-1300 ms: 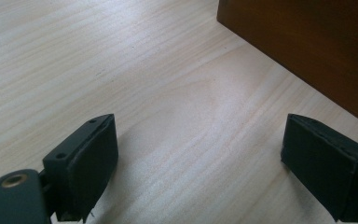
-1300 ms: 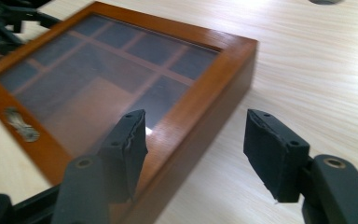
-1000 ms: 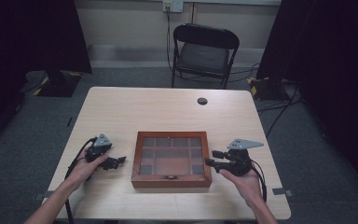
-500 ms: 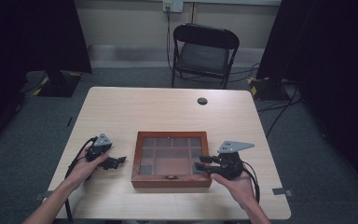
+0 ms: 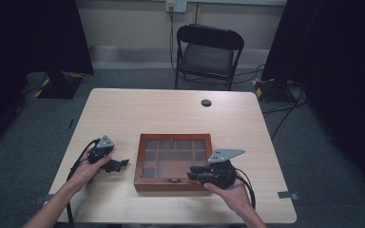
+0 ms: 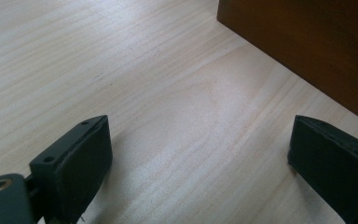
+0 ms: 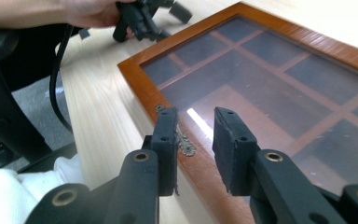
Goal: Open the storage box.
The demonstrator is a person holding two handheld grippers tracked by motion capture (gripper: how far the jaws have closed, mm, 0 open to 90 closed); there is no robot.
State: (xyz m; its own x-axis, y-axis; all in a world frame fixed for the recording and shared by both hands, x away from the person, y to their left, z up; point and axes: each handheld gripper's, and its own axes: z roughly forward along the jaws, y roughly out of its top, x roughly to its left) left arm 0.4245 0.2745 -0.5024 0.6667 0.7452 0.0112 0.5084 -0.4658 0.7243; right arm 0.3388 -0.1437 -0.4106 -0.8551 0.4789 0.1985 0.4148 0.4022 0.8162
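A flat wooden box [image 5: 171,138] with a glass lid over several compartments lies at the table's front middle. My right gripper [image 5: 193,174] hovers at its front right edge, pointing left. In the right gripper view the jaws [image 7: 196,123] stand narrowly apart just above the small metal clasp [image 7: 185,143] on the box's front frame [image 7: 135,70]. They have just been closing, and nothing is pressed between them. My left gripper [image 5: 119,164] rests on the table left of the box, its jaws [image 6: 198,158] wide open over bare wood, with the box's side [image 6: 307,42] just ahead.
A small black round disc [image 5: 206,102] sits on the pale wooden table [image 5: 138,114] near its far edge. A black folding chair [image 5: 209,47] stands behind the table. Cables trail from both grippers toward the front edge.
My right gripper has moved left, from beside the box to over its front right edge, and its jaws have narrowed. The left gripper has stayed where it was.
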